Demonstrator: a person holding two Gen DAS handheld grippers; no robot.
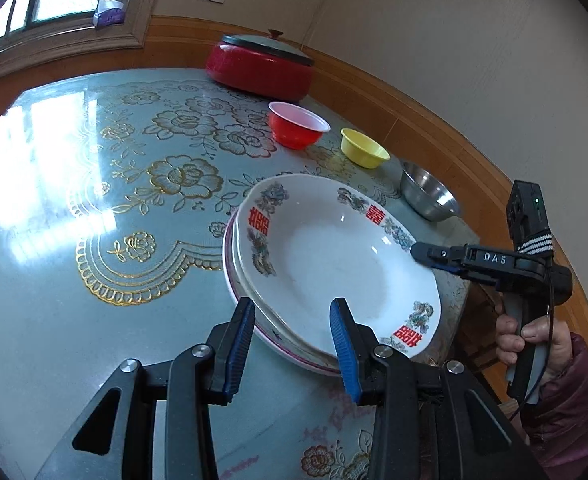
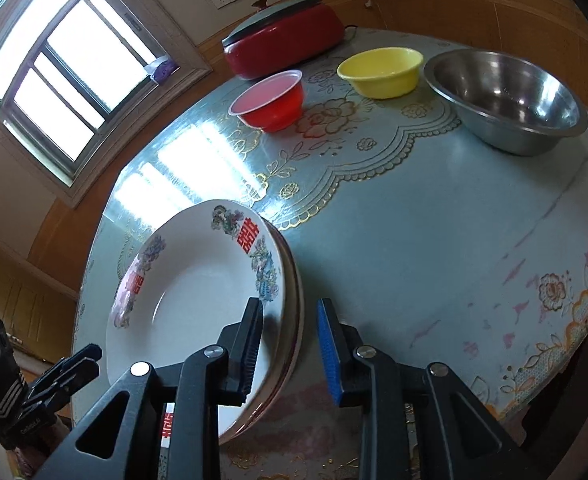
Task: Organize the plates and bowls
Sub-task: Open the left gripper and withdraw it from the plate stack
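Observation:
A stack of white plates (image 1: 334,248) (image 2: 197,280) with red characters and floral rims lies near the table's edge. My left gripper (image 1: 291,304) straddles the stack's near rim, jaws partly open, one finger beside the rim and the other over the top plate. My right gripper (image 2: 289,302) straddles the opposite rim; a strip of table shows between its blue pad and the plates. In the left wrist view its tip (image 1: 416,250) sits just at the rim. Further back stand a red bowl (image 1: 296,126) (image 2: 271,104), a yellow bowl (image 1: 364,148) (image 2: 382,70) and a steel bowl (image 1: 428,194) (image 2: 506,96).
A red electric pot (image 1: 259,68) (image 2: 285,48) with a lid stands at the table's far edge by the wall. The round table (image 1: 93,200) (image 2: 414,240) has a glossy flowered cover. A person's hand (image 1: 514,336) holds the right gripper's handle.

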